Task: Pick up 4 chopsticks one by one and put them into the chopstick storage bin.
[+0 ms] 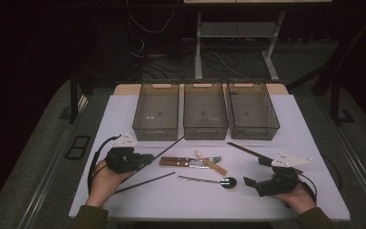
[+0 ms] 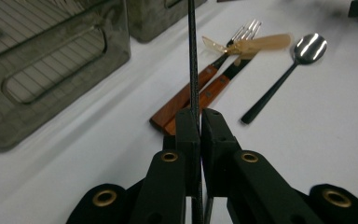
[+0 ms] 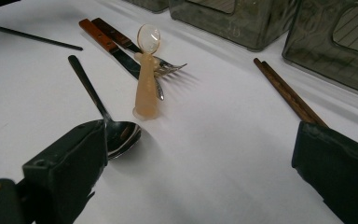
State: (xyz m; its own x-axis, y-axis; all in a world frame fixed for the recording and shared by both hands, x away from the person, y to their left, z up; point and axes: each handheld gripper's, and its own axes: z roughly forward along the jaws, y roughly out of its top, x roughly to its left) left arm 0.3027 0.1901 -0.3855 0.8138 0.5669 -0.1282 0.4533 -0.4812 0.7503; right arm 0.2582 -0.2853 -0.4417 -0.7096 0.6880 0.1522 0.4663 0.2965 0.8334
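Biggest things first: three smoky translucent plastic bins [image 1: 205, 110] sit in a row out past both sets of fingers, on a white tabletop [image 1: 181, 195], so my guess is this is a sort-the-cutlery job. The left gripper [image 1: 145, 159] has its fingers pressed together, pinching a thin black chopstick [image 1: 164, 149] that runs straight out from the fingertips toward the nearest bin; in the left gripper view it shoots up from between the pads [image 2: 188, 135]. Worry number one: the grip sits well down the stick, so the long free end can swing, catch a bin wall or pivot in the pads on the way over. Its twin, the other thin black chopstick [image 1: 145, 183], lies flat just below those fingers. The right gripper [image 1: 254, 174] has its fingers spread wide with nothing between them; a dark metal spoon [image 3: 103, 114] lies with its bowl right at one fingertip, and a pair of brown wooden chopsticks [image 3: 289, 94] lies just beyond the other. Close carelessly and it nudges either one. Between the grippers, two wooden-handled forks [image 1: 189, 162] lie under a small amber plastic spoon [image 1: 210, 162], so dragging anything across there would scatter the pile.
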